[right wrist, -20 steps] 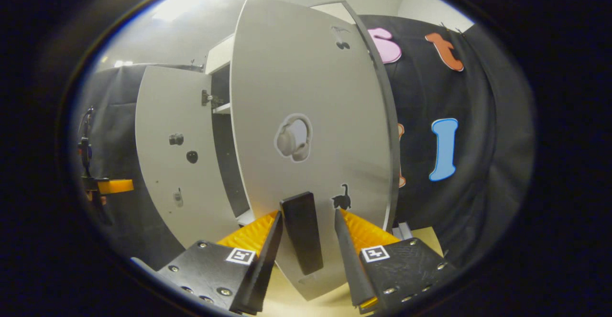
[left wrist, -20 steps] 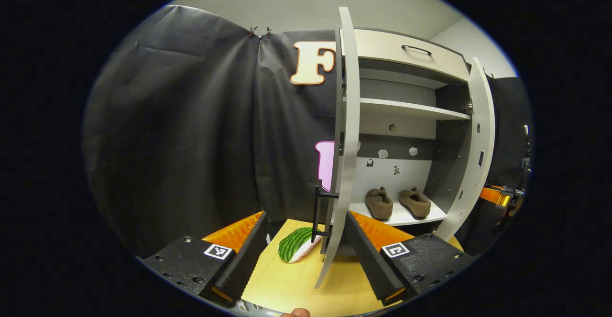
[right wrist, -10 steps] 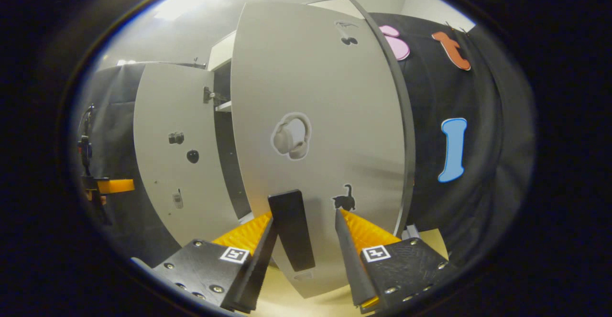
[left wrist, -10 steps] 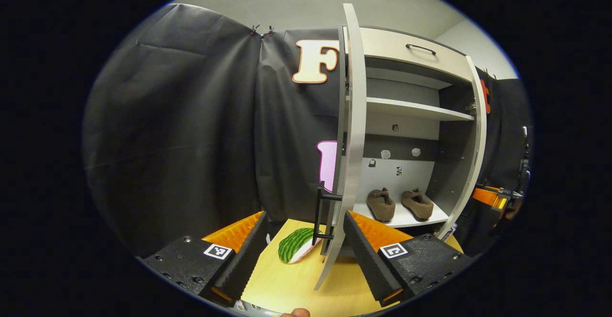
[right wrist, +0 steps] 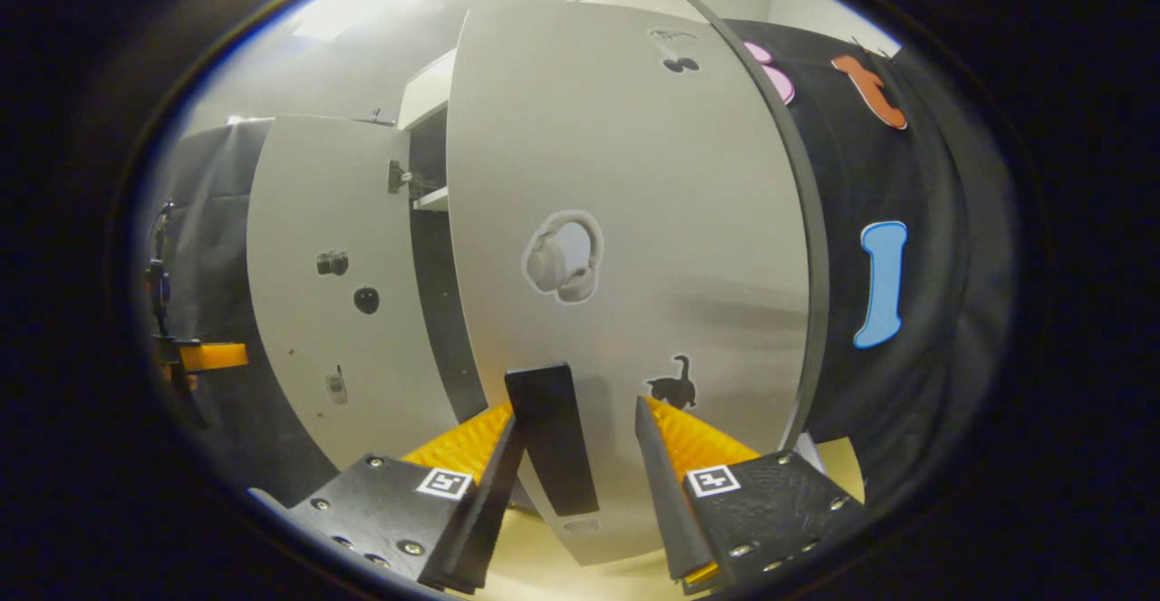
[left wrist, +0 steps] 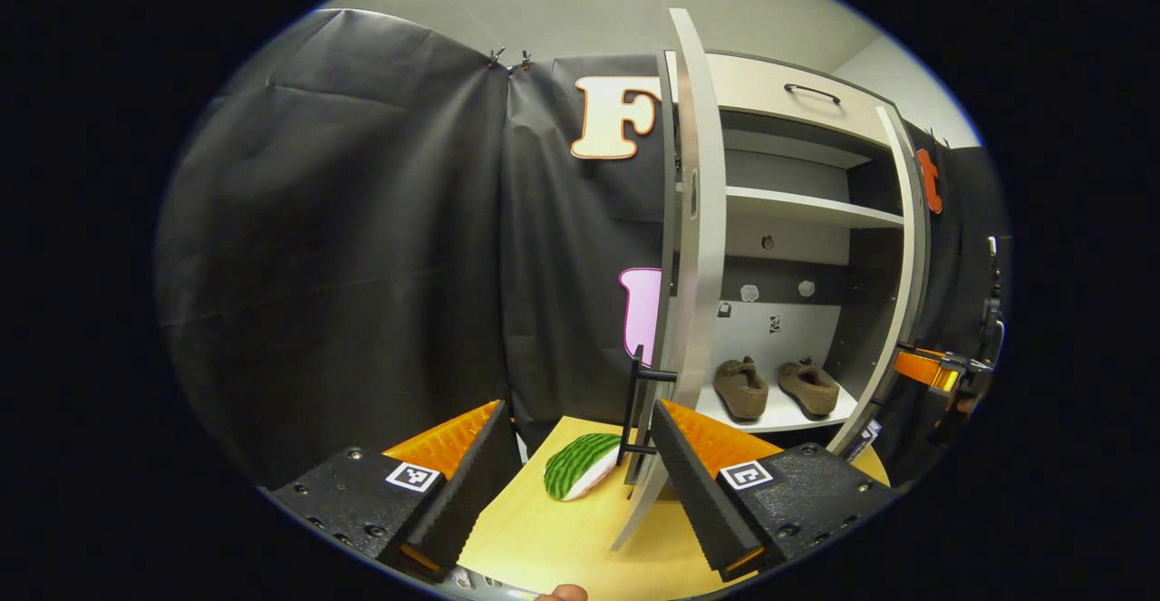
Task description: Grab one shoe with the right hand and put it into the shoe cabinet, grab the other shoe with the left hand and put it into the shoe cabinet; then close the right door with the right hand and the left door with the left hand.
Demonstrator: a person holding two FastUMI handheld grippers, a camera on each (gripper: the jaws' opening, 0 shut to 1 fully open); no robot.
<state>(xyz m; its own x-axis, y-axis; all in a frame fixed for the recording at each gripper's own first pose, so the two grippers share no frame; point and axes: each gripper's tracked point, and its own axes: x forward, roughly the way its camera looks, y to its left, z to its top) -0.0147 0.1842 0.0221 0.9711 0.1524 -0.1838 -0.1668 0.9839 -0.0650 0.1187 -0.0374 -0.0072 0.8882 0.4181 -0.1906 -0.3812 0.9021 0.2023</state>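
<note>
Two brown shoes point(left wrist: 741, 390) and point(left wrist: 810, 387) sit side by side, just apart, on the bottom shelf of the shoe cabinet point(left wrist: 797, 211). Their long axes run front to back; which end faces out cannot be told at this size.

Both tall doors stand ajar. In the left gripper view the left door point(left wrist: 698, 247) shows nearly edge-on, swung well out from the cabinet, its black bar handle point(left wrist: 637, 406) on the outer face, just above a striped green watermelon-slice toy point(left wrist: 581, 464) that lies on the wooden table point(left wrist: 553, 537). The right door point(left wrist: 906, 266) also shows edge-on at the far side, leaving a wide gap between the two doors with the shelves in plain sight.

The left gripper point(left wrist: 580, 456) hovers with its fingers spread wide, holding nothing; the left door's lower edge hangs just inside the right-hand finger.

In the right gripper view the right gripper point(right wrist: 580, 470) faces the right door's outer face point(right wrist: 634, 247). Its fingers stand apart on either side of that door's black handle point(right wrist: 551, 438); whether they touch it cannot be told. The left door point(right wrist: 317, 293) stands open beyond, with the left gripper point(right wrist: 195, 358) at its far edge.
</note>
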